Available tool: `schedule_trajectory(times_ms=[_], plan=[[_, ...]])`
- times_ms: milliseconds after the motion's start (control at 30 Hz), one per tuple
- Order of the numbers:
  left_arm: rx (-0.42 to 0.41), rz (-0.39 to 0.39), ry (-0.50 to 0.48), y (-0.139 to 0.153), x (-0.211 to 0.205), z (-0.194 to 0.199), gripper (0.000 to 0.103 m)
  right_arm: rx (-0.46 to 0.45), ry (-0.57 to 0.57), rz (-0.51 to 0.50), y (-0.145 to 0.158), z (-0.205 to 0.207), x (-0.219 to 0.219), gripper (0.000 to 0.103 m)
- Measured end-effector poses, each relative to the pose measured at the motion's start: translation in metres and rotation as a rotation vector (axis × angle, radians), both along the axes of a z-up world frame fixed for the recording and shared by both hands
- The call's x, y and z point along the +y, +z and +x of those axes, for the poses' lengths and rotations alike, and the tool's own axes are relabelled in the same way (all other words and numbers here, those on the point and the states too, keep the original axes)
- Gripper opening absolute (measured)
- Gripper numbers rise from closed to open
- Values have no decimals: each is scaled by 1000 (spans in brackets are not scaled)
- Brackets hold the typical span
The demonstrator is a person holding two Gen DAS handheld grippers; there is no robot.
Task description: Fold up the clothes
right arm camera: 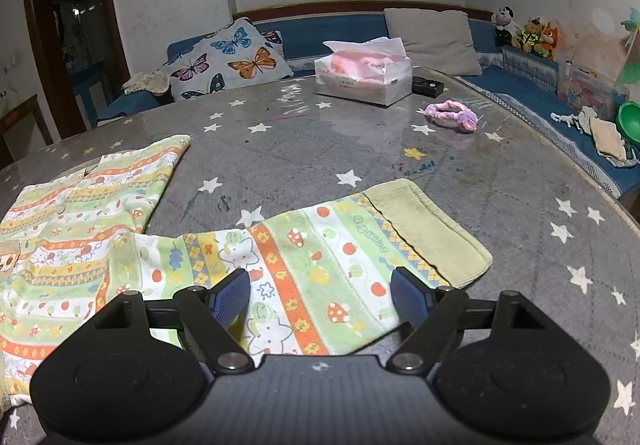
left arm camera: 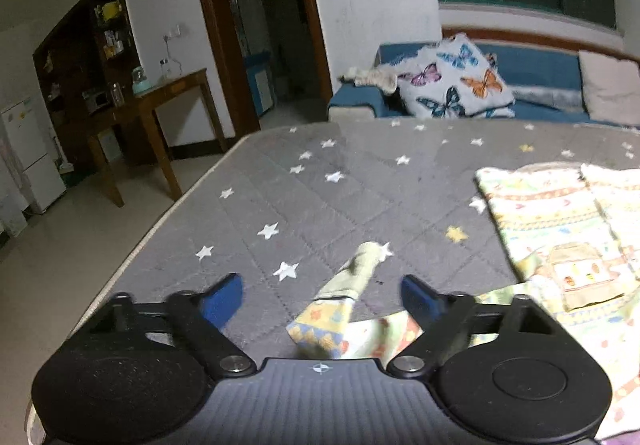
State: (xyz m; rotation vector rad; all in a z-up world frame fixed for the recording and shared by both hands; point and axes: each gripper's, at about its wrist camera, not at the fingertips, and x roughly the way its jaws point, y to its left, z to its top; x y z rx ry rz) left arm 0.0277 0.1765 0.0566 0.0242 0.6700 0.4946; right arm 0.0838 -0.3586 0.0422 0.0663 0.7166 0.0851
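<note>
A child's patterned top with green, orange and yellow stripes lies on the grey star-print table cover. In the left wrist view one sleeve is crumpled and points away between the fingers of my left gripper, which is open just above it. In the right wrist view the other sleeve lies flat with its ribbed green cuff to the right, and the body lies to the left. My right gripper is open over that sleeve.
A tissue box, a black remote and a pink-purple hair band lie at the table's far side. A blue sofa with a butterfly cushion runs behind. A wooden side table stands left, beyond the table edge.
</note>
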Motion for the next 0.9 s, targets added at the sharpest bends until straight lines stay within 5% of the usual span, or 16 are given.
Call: schedule_trajectory(times_ms=[67,200,300,400,500,600,633,700,900], plan=[[10,-43,8,-3,10,2,64,0,-2,2,0,0,0,80],[11,-85,-2,-6,22,-4,20,1,-4,-2,0,0,1,80],[-40,-94,-20,-1,24,-15,7,1,-5,-2,0,0,1,80],[-185,-83,0,12,25,-37,5,1,-7,0,0,0,0,80],[-278,-71,76,14,31,-57,11,2,-7,-2,0,0,-1,80],[-253,-66,148,-1,43,-67,20,2,-5,-3,0,0,-1,80],[-231,-60,176,-6,46,-70,28,3,-5,-2,0,-1,-1,80],[-177,-42,241,-14,51,-74,67,3,-3,0,1,-1,-1,80],[-119,-71,243,-15,58,-77,71,6,-5,-8,1,0,0,80]])
